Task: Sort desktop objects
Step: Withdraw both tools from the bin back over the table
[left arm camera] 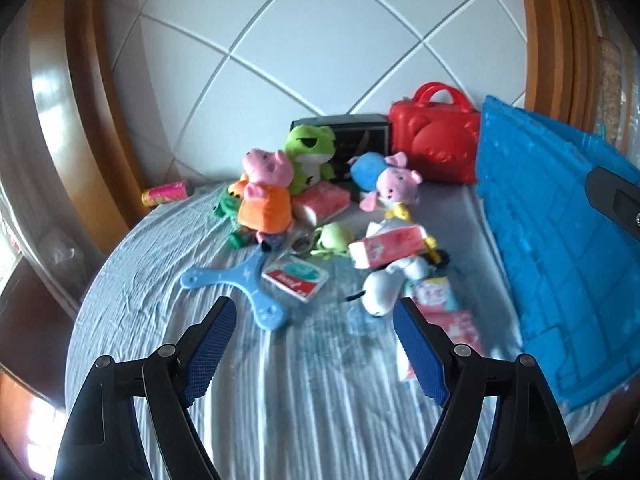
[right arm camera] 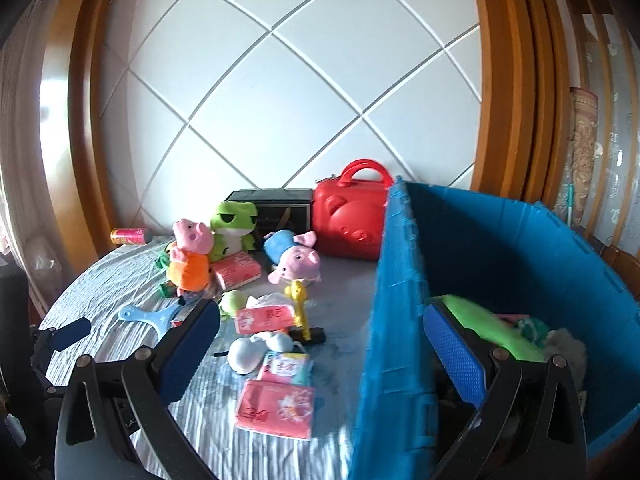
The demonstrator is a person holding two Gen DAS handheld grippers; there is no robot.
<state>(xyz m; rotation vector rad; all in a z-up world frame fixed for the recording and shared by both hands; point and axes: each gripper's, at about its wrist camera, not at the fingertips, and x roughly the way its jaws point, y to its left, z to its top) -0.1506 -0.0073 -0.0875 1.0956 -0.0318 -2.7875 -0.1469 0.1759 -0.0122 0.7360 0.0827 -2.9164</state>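
many loose items spread on the desk: plush pigs, frog plush, tissue packs, blue boomerang, white plush dog. blue bin at right, already holding a green item and more. left gripper above near desk, fingers apart, empty. right gripper straddling bin wall, fingers apart, empty. advised: approach one item squarely, close on its middle, lift clear of neighbours, release well inside bin.

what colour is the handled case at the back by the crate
Red case, clearest in the right wrist view.
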